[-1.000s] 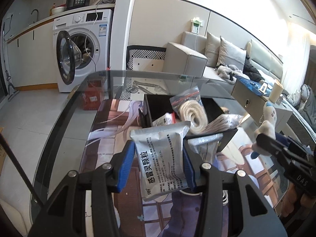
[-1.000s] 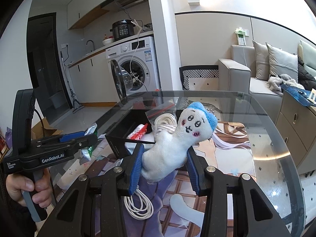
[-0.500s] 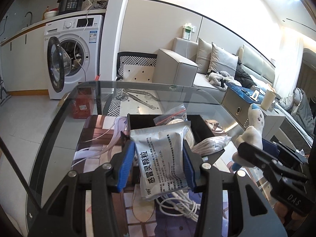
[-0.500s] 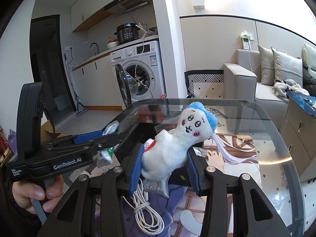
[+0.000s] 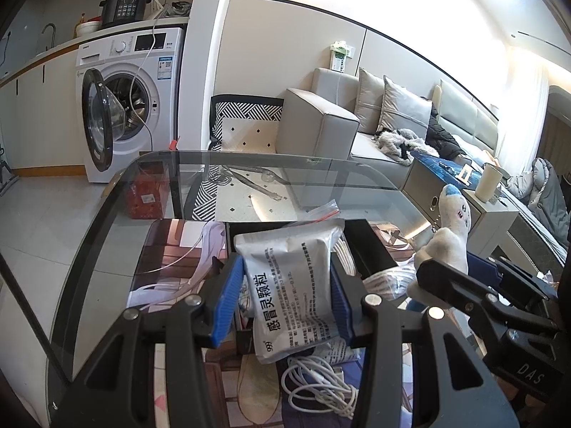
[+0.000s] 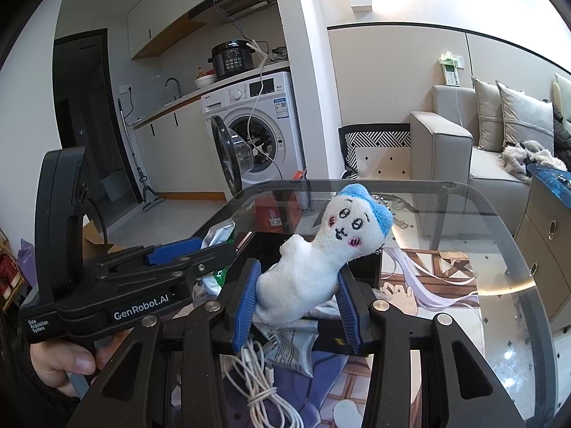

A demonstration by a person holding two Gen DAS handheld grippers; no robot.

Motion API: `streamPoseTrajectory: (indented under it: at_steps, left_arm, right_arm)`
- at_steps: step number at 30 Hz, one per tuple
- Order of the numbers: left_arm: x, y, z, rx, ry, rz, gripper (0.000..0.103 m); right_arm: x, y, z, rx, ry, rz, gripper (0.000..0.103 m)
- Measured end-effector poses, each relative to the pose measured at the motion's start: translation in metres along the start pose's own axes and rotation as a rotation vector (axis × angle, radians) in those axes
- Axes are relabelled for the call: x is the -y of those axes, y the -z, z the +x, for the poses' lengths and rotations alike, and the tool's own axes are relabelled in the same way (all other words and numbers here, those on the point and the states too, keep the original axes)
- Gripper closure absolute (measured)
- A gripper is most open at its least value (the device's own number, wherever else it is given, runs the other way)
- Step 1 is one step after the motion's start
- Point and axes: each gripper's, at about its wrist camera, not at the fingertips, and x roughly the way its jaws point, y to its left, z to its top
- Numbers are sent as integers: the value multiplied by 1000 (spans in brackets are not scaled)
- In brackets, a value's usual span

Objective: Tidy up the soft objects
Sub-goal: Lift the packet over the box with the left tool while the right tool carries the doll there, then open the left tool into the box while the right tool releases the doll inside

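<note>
My left gripper (image 5: 282,296) is shut on a grey foil pouch with Chinese print (image 5: 291,285) and holds it above the black bin (image 5: 367,249) on the glass table. My right gripper (image 6: 298,303) is shut on a white plush toy with a blue cap (image 6: 314,264), also raised over the bin (image 6: 360,267). The plush also shows in the left wrist view (image 5: 448,235), and the left gripper with its pouch in the right wrist view (image 6: 214,235). The bin holds coiled white rope (image 5: 385,278).
A loose white cable (image 5: 321,385) and a printed bag (image 6: 289,346) lie on the illustrated mat (image 6: 428,278) in front of the bin. The glass table edge (image 5: 89,235) curves on the left. A washing machine (image 5: 125,107) and sofa (image 5: 321,121) stand beyond.
Both grippers have risen and pulled back from the bin, each still holding its object. The bin now sits lower and partly hidden behind them.
</note>
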Motion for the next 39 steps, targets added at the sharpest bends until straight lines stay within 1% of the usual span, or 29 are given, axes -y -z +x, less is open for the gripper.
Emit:
streamPoseTrajectory:
  at_steps: [10,15,21,24,34,36,39]
  left_arm:
    - [-5,-5,21,-10,4,-30,57]
    - [-8,-6,32,-16,-5,-48,57]
    - [-10,-6,44,-24,4,-57,57]
    - [-10,-7,48,-22,7,-54,57]
    - [-13,-6,64,-50,12,-57,57]
    - [-12,-5,66,-60,12,-54,57]
    - [-11,-4,68,-69,9,-47,57]
  right_arm:
    - [10,-8,15,-5,1,21,61]
    - [14,-12,26,-25,-10,40,61]
    - [20,-15,43,-49,-11,49,61]
    - [22,-14,52,-66,-13,54,61]
    - [24,-9,72,-109,-4,43,61]
    - [24,-8,73,-111,-3,35,53]
    - [27,-7,69,-101,2,40,52]
